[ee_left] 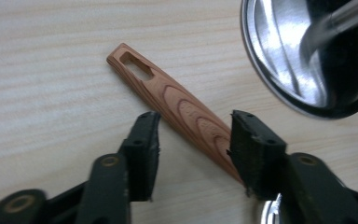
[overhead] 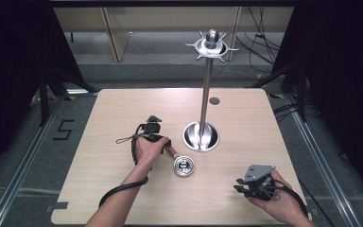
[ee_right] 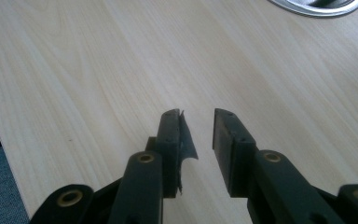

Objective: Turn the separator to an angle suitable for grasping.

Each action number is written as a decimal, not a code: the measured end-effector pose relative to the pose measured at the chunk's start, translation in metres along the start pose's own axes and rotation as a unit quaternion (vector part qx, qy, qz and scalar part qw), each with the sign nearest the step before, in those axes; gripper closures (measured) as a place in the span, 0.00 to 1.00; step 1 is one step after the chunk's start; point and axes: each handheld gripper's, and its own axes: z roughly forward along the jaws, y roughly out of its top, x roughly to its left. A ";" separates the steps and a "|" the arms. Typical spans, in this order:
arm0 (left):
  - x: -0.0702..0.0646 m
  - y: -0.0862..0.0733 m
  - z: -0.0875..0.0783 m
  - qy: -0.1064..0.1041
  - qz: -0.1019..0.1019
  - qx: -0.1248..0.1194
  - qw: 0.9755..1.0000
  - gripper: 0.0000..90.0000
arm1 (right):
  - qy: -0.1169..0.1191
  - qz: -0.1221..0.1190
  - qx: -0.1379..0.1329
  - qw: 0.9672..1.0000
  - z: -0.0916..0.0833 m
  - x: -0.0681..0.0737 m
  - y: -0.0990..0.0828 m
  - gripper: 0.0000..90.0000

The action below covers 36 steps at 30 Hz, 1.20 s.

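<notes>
Left claw (ee_left: 193, 140) straddles the wooden ladle handle (ee_left: 177, 109), pads apart.

Even overhead light on the pale table (overhead: 123, 189), dark surroundings, glare on the steel base (ee_left: 279, 56), near tongs blurred

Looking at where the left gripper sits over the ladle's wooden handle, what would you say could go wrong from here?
1. The left gripper is open astride the wooden handle, which crosses the gap at a slant. Closing now, its fingers may twist the handle or let it slip.
2. The stand's metal base lies close by the handle, so a swing on lifting could knock it.
3. The tall stand looks top-heavy; a bump might tip it.
</notes>
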 end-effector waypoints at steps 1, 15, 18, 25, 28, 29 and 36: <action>0.000 0.000 0.000 0.000 0.000 0.000 1.000 0.48 | 0.000 0.000 0.000 1.000 0.000 0.000 0.000 0.81; -0.014 0.004 0.020 0.056 -0.043 0.025 0.997 0.33 | 0.007 0.004 0.003 1.000 0.000 0.000 0.000 0.79; -0.016 0.003 0.024 0.051 -0.039 0.020 0.998 0.36 | 0.009 0.004 0.011 1.000 0.000 0.002 0.000 0.79; -0.016 0.003 0.023 0.064 -0.012 0.038 0.997 0.44 | 0.009 0.004 0.009 1.000 -0.002 0.000 -0.001 0.79; -0.012 0.004 0.022 0.075 0.008 0.041 0.996 0.56 | 0.009 0.004 0.010 1.000 -0.002 0.001 -0.001 0.79; -0.012 0.004 0.022 0.075 0.008 0.041 0.996 0.59 | 0.009 0.004 0.010 1.000 -0.002 0.001 -0.001 0.79; -0.002 0.002 0.017 0.082 0.059 0.059 0.993 0.75 | 0.013 0.002 0.011 1.000 -0.002 0.001 0.000 0.79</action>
